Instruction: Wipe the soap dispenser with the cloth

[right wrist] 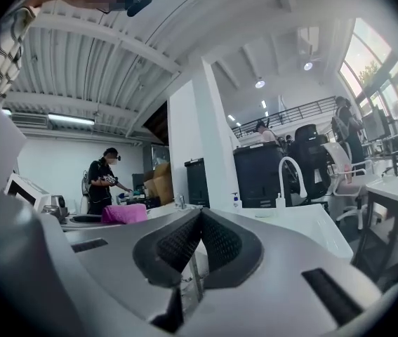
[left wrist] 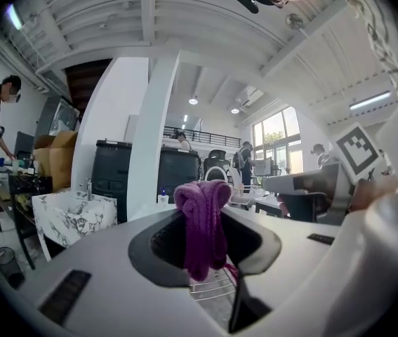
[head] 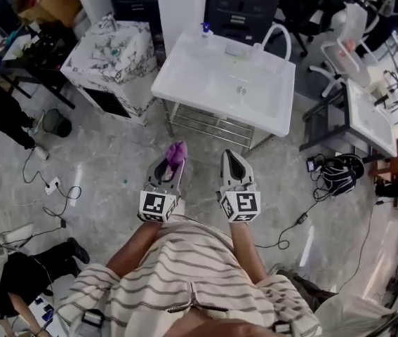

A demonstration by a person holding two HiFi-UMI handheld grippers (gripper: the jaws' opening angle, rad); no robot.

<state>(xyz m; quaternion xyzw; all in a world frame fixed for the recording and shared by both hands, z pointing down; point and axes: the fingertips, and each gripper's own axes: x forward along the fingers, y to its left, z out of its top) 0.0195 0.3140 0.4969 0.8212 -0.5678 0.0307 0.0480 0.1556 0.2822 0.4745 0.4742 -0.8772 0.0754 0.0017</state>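
Observation:
The white sink [head: 206, 93] stands on a metal frame a little ahead of me. A small blue-capped bottle [head: 205, 28] [right wrist: 236, 201] sits on its back edge, and a white pump bottle [head: 257, 48] [right wrist: 281, 201] stands beside the curved faucet [head: 277, 30]. I cannot tell which of the two is the soap dispenser. My left gripper [head: 173, 160] [left wrist: 202, 220] is shut on a bunched purple cloth [head: 177, 152] [left wrist: 202, 209] that hangs between its pads. My right gripper [head: 231, 157] [right wrist: 199, 216] is shut with nothing in it. Both are held level over the floor, short of the sink's front edge.
A marble-patterned basin unit [head: 111, 55] stands left of the sink, and a second white sink [head: 370, 114] is at the right. Cables and a power strip [head: 51, 184] lie on the floor at the left, with a black headset [head: 342, 170] at the right. People stand at the left edge.

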